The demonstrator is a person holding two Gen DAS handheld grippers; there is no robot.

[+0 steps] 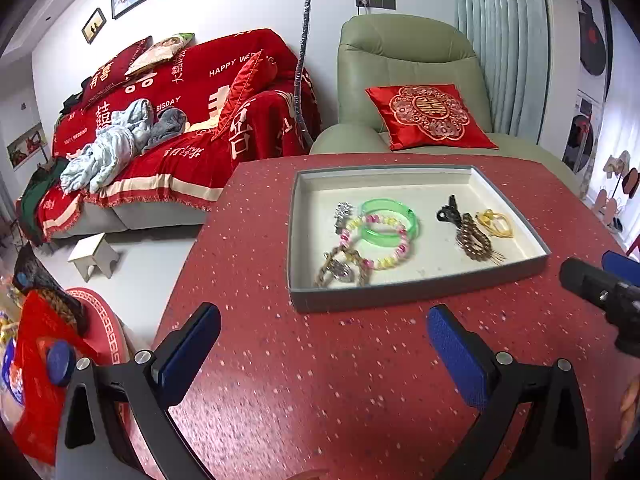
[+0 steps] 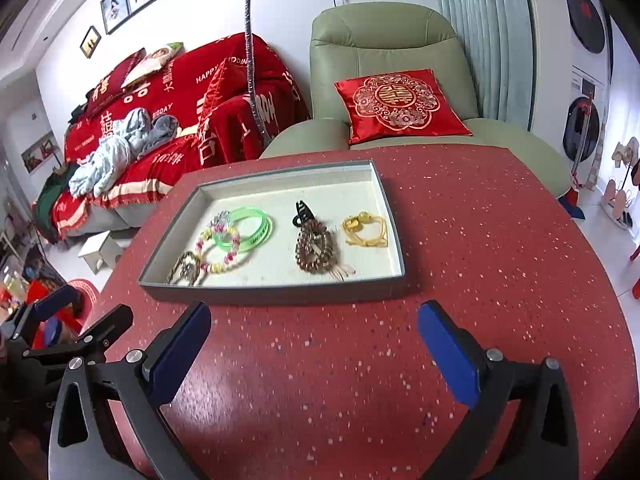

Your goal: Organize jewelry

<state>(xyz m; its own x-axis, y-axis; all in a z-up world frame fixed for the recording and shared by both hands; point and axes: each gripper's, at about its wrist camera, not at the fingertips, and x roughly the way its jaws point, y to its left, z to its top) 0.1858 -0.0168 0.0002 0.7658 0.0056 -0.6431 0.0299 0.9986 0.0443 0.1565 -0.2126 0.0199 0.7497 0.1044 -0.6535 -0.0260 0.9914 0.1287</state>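
A grey-rimmed tray (image 1: 416, 294) is seen on the red speckled table (image 1: 320, 380), and all the jewelry is held inside it. In the left wrist view, a silver clip (image 1: 343, 213) is shown clear behind the green bangle (image 1: 390, 220); in the right wrist view that corner is crowded, and the clip is hard to tell apart. The pink and yellow bead bracelet (image 2: 219, 249) is laid over the bangle, with a brown chain piece (image 2: 185, 268) at the tray's near left corner. Toward the tray's right, a black clip (image 2: 303, 212), brown prayer beads (image 2: 316, 248) and a yellow cord bracelet (image 2: 366, 226) are set apart.

The left tongs (image 1: 324, 336) are held wide apart, nothing between them, short of the tray's near rim. The right tongs (image 2: 314, 334) are likewise spread and empty. Bare table is left before the tray and to its right.
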